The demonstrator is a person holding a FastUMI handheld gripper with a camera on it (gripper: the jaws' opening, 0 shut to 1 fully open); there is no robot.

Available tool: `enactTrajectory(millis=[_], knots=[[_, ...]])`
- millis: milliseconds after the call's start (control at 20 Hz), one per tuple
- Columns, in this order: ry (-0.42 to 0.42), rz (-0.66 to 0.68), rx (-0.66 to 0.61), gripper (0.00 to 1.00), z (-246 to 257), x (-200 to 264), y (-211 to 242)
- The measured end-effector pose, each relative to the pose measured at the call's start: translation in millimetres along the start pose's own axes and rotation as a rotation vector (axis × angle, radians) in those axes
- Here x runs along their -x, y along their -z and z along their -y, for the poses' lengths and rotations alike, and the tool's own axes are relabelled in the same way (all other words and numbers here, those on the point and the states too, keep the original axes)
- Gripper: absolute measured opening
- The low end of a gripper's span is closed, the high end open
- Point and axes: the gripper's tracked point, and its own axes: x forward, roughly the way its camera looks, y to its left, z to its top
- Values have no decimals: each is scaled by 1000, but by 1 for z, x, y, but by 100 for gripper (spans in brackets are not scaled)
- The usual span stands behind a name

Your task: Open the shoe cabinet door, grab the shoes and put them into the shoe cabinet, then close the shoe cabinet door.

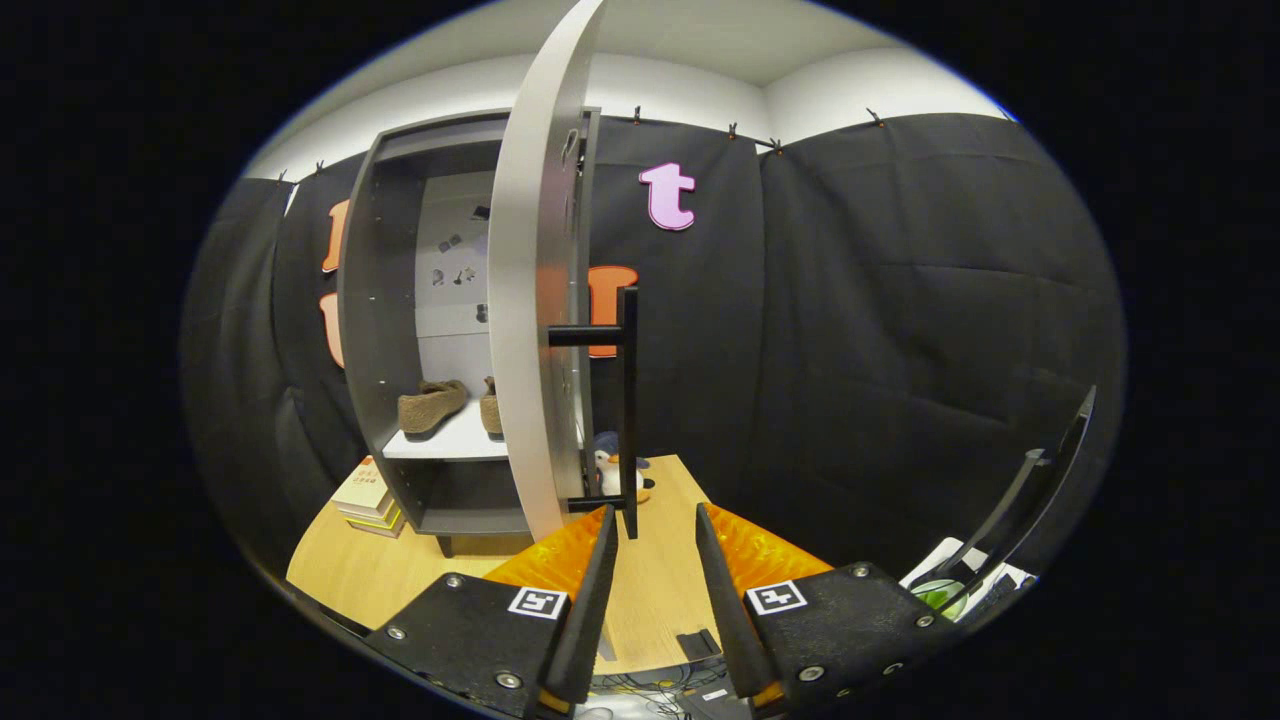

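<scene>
Shoes shelved, door ajar, tongs spread and empty.

The tongs (655, 520) stood spread apart with nothing between the fingers, the bare table (660, 590) showing in the gap; the left finger's tip sat right at the foot of the door's black bar handle (627, 410). Beyond it the cabinet door (530, 300) stood open, edge-on, and past the door both brown shoes (432, 407) lay on the white shelf (450, 443) inside the cabinet (375, 300). Closing looked like the remaining step: best to press on the door's face near the handle and swing it evenly, keeping the fingers clear of the edge. The door hid most of the second shoe, a small toy (612, 468) behind the handle was half covered, and the hinge side was hard to make out. Books (365, 497) lay beside the cabinet's base.
</scene>
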Motion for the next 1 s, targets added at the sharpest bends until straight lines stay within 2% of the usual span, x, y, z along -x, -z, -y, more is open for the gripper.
enactTrajectory(millis=[250,700,1000], knots=[[-51,16,13,51,-22,2,-3],[-195,22,8,53,-75,3,-6],[-297,18,19,58,-112,-1,-9]])
